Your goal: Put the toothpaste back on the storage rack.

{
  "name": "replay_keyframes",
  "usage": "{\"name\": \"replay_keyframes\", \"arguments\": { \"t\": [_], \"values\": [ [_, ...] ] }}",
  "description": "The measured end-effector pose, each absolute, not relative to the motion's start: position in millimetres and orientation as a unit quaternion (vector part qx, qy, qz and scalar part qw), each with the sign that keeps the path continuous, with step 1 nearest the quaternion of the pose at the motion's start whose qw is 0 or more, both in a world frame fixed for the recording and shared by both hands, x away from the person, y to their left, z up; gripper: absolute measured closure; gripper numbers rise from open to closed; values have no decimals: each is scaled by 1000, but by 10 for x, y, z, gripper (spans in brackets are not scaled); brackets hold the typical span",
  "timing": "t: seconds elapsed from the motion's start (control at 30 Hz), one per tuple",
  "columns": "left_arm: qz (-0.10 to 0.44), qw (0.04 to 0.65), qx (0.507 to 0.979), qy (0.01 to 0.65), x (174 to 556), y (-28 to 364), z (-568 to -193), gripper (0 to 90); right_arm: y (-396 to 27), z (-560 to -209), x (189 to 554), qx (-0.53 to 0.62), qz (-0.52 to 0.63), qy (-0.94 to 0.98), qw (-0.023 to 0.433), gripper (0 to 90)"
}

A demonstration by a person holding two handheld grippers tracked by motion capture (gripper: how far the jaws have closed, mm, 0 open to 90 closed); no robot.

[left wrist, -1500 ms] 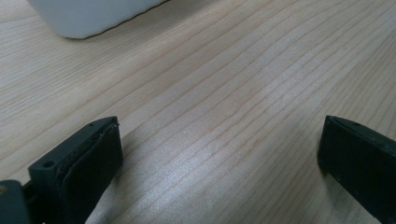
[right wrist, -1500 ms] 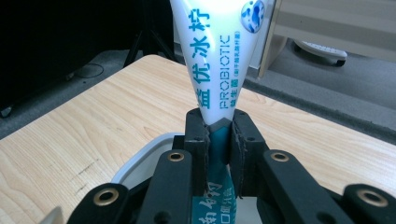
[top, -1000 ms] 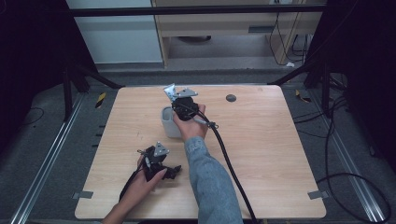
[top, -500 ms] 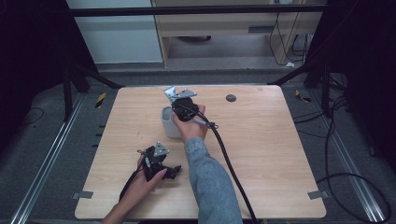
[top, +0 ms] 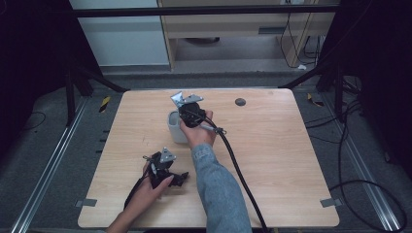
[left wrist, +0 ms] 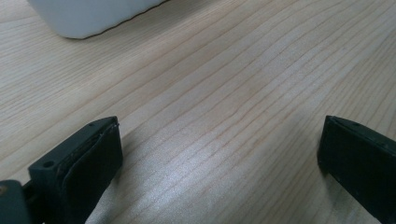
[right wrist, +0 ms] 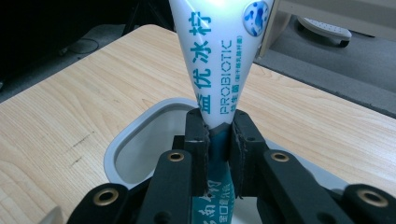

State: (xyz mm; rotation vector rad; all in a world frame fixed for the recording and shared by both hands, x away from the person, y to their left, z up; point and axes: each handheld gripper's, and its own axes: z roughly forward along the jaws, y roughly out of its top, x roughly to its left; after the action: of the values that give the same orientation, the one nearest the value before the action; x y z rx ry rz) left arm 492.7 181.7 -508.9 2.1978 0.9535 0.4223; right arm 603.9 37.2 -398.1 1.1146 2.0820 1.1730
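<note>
My right gripper is shut on a white sachet printed with blue lettering and the word PROBIOTIC. The sachet stands up from the jaws above a pale grey open container. From the high view, the right gripper hovers over that container at the table's middle, and the sachet shows as a silvery tip. My left gripper rests low on the table near the front left. Its jaws are open over bare wood, with the container's white base farther off.
The wooden table carries a small dark round disc near its far edge. A thick black cable trails from the right gripper toward the front edge. Dark frame bars and floor cables surround the table.
</note>
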Motion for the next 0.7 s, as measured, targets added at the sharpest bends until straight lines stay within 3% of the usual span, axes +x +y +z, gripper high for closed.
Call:
{"name": "replay_keyframes", "arguments": {
  "t": [0.7],
  "values": [
    [163,347,847,368,4927,1816,-5089,0,301,-4071,6033,418,421,769,238,788]
  ]
}}
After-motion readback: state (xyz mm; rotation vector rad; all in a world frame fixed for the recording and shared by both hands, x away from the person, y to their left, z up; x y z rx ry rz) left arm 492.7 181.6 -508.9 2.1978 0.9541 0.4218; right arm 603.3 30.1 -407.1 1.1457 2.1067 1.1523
